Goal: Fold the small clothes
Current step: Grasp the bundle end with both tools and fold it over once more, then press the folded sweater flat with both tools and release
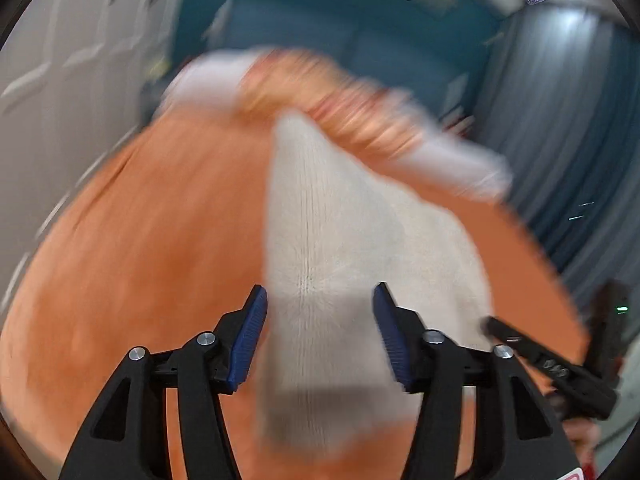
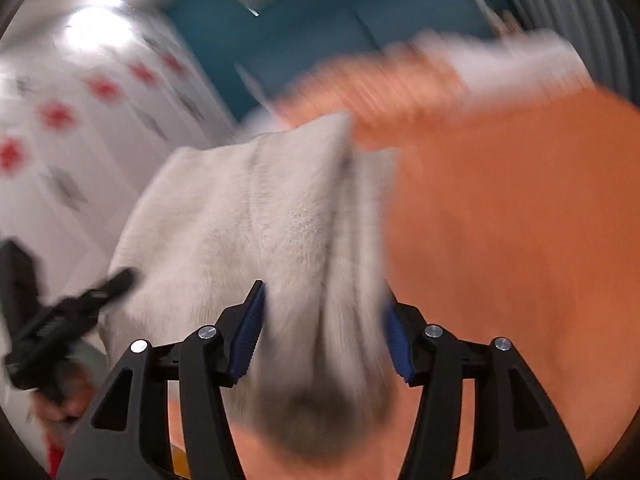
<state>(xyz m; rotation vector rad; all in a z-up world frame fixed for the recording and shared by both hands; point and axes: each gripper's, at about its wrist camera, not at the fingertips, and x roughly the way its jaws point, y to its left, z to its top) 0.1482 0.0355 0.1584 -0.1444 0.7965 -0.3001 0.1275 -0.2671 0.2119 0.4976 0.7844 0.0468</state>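
A cream knitted garment point(image 1: 340, 220) lies on the orange-covered table point(image 1: 152, 240), heavily blurred by motion. My left gripper point(image 1: 320, 292) stands open just above it, and the cloth shows in the gap between the blue pads, smeared while the pads are sharp. The right wrist view shows the same garment point(image 2: 240, 220) bunched into a ridge that runs between the pads of my right gripper point(image 2: 324, 288). That gripper is open too, and its right pad is partly veiled by blurred cloth. I cannot tell whether either pad touches the cloth. A black finger point(image 1: 516, 340) of the other tool reaches in from the right.
A blurred heap of orange and white clothes point(image 1: 320, 92) sits at the table's far end, and it appears again in the right wrist view point(image 2: 460, 76). Behind it are a teal wall point(image 1: 320, 20) and a grey curtain point(image 1: 560, 120). A hand point(image 2: 68, 396) holds the left tool.
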